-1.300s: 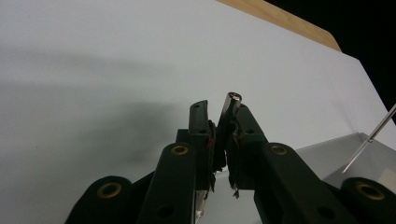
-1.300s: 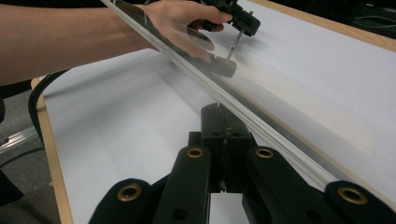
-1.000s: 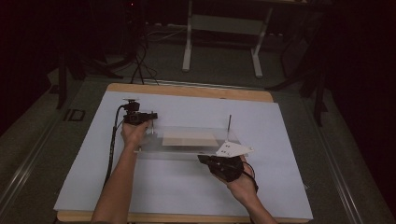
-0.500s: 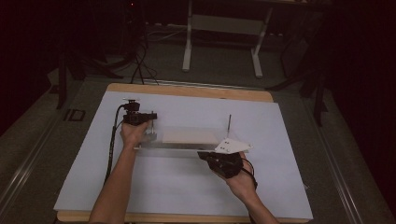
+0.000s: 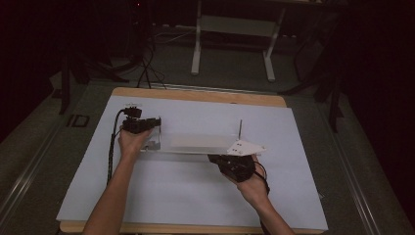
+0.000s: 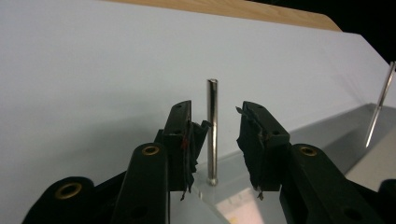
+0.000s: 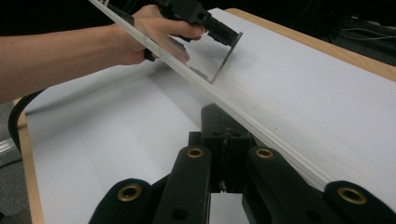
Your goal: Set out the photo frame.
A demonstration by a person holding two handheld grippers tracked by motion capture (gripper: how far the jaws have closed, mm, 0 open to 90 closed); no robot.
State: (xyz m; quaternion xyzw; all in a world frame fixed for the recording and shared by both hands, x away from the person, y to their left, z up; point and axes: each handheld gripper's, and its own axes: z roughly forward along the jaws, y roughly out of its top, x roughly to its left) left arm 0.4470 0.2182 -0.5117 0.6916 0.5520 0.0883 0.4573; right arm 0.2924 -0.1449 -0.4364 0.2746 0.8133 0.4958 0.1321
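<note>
— Narrower than a second ago: the clear rectangular acrylic plate [image 5: 195, 143] shows a thinner band in the high view, so I judge it is being tipped. Both hands have hardly shifted.

— Where does it sit?

— Mid-sheet, long side running from 9 to 3 o'clock. A thin upright steel pin [image 6: 212, 130] stands at its 9 o'clock end and a second steel pin [image 5: 240, 128] at its 2 o'clock corner.

— And the tongs?

— The right gripper [image 7: 224, 135] has its jaws drawn together on the plate's near edge, at about 4 o'clock, and carries that end. The left gripper [image 6: 215, 122] stands open with the first pin between its pads [image 6: 252, 140]. One pad is almost on the pin, the other is apart, and nothing is pinched yet.

— So how is this step done well?

— Centre the pin between the pads, then close squarely, low near the pin's foot. A grip high on the pin would likely lever it. Keep the right end steady meanwhile, because smooth acrylic may slide in the jaws if the plate twists.

— What's around it?

— A large white paper sheet [image 5: 186, 196] lies beneath, with a wooden tabletop [image 5: 195, 95] showing at the 12 o'clock edge.
</note>
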